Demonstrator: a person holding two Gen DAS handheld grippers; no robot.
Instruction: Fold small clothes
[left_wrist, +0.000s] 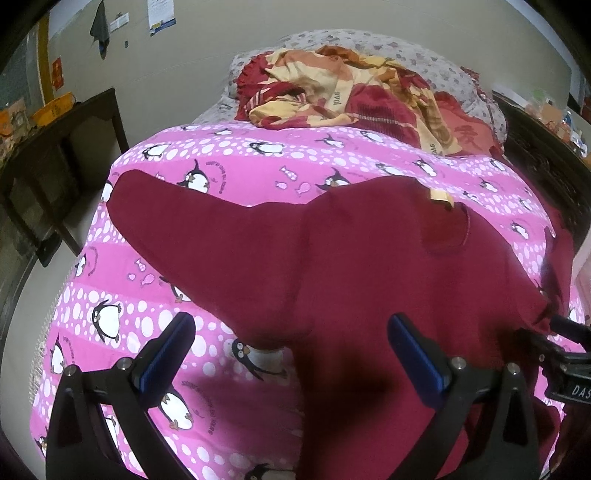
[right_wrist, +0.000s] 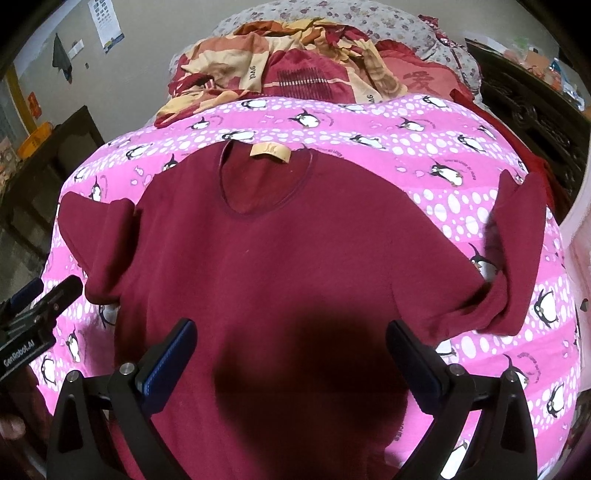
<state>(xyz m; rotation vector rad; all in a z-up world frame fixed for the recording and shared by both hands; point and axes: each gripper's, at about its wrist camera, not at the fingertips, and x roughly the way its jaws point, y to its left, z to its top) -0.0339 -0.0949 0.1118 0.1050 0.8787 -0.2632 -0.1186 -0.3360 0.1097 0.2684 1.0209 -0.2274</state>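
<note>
A dark red short-sleeved shirt (right_wrist: 280, 258) lies flat, front up, on a pink penguin-print blanket (right_wrist: 424, 147), collar and tan label (right_wrist: 269, 152) at the far end. In the left wrist view the shirt (left_wrist: 369, 266) fills the right half, its left sleeve (left_wrist: 177, 218) spread out. My left gripper (left_wrist: 291, 328) is open and empty above the shirt's left side near the armpit. My right gripper (right_wrist: 291, 336) is open and empty above the shirt's lower middle. The right sleeve (right_wrist: 517, 258) lies partly folded over. Each gripper shows at the edge of the other's view.
A crumpled red and cream quilt (right_wrist: 295, 70) and a floral pillow (left_wrist: 369, 44) lie at the head of the bed. A dark wooden table (left_wrist: 55, 162) stands left of the bed. A dark cluttered headboard shelf (right_wrist: 535, 85) runs along the right.
</note>
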